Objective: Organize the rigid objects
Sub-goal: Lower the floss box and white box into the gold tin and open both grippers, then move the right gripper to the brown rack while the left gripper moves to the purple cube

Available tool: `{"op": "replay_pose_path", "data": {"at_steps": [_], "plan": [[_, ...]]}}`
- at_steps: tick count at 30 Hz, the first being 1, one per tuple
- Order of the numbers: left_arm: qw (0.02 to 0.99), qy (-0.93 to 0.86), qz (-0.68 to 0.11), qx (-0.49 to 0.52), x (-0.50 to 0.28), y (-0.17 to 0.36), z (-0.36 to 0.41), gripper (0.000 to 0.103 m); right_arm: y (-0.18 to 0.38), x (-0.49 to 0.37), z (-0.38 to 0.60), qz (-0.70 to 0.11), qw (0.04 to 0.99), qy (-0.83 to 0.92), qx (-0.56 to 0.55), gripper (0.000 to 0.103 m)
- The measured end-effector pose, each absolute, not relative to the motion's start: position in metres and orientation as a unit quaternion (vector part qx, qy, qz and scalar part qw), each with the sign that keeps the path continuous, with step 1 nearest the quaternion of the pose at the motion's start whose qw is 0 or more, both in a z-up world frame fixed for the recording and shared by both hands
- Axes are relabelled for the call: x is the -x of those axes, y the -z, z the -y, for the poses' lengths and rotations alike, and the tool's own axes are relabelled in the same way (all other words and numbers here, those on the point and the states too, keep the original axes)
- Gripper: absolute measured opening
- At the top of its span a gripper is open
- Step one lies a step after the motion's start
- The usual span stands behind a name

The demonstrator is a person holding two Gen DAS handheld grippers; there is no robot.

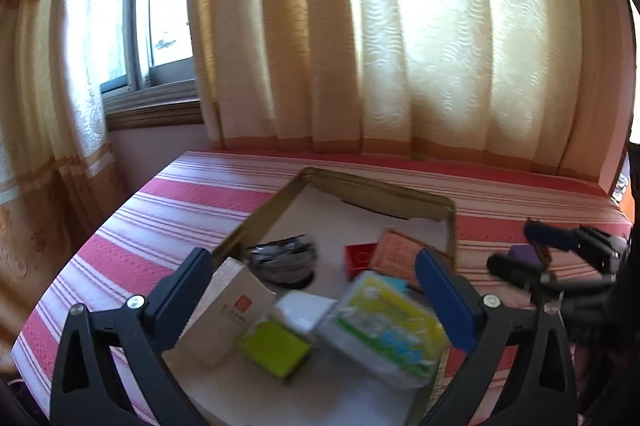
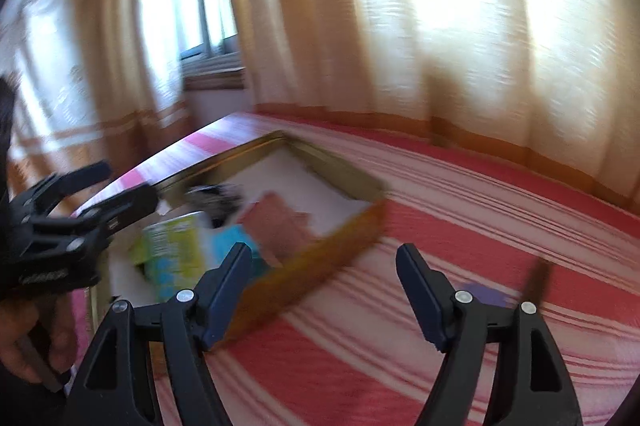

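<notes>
Both my hand-held grippers, left (image 1: 316,290) and right (image 2: 324,290), are spread and hold nothing; next I'd reach the small purple block (image 2: 482,294) at lower right on the striped bed (image 2: 480,210), beside the gold-rimmed tin tray (image 2: 320,258) of boxes.

We take the tin tray (image 1: 450,222) as our landmark: it lies on the striped bedspread (image 1: 168,222), with the curtains (image 1: 360,46) behind it. In it, boxes (image 1: 384,322) crowd the near end, a foil bundle (image 1: 282,260) sits further in. A small block (image 1: 524,254) lies right of it.
</notes>
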State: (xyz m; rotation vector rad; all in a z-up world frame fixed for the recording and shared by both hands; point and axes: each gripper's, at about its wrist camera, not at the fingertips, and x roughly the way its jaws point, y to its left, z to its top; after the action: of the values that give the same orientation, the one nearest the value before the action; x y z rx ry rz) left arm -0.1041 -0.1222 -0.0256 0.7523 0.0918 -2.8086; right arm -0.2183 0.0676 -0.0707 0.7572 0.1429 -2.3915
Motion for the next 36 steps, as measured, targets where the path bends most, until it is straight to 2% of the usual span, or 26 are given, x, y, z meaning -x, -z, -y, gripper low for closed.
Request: {"op": "replay_pose_path", "data": {"at_steps": [12,19,27,33,36], "plan": [[0.041,0.962,0.006,-0.269,0.146,0.02,0.02,0.103,0.104,0.298,-0.173,0.02,0.132,0.92,-0.368,0.078],[0.034,0.951,0.013,-0.307,0.19,0.038,-0.009,0.103,0.121,0.32,-0.179,0.032,0.116,0.907,-0.404,0.077],[0.03,0.948,0.014,-0.318,0.195,0.05,-0.016,0.103,0.125,0.322,-0.185,0.035,0.112,0.903,-0.414,0.069],[0.036,0.947,0.016,-0.319,0.198,0.055,-0.02,0.103,0.125,0.324,-0.189,0.044,0.113,0.903,-0.412,0.069],[0.044,0.946,0.014,-0.32,0.2,0.059,-0.018,0.103,0.126,0.322,-0.179,0.014,0.111,0.904,-0.412,0.069]]}}
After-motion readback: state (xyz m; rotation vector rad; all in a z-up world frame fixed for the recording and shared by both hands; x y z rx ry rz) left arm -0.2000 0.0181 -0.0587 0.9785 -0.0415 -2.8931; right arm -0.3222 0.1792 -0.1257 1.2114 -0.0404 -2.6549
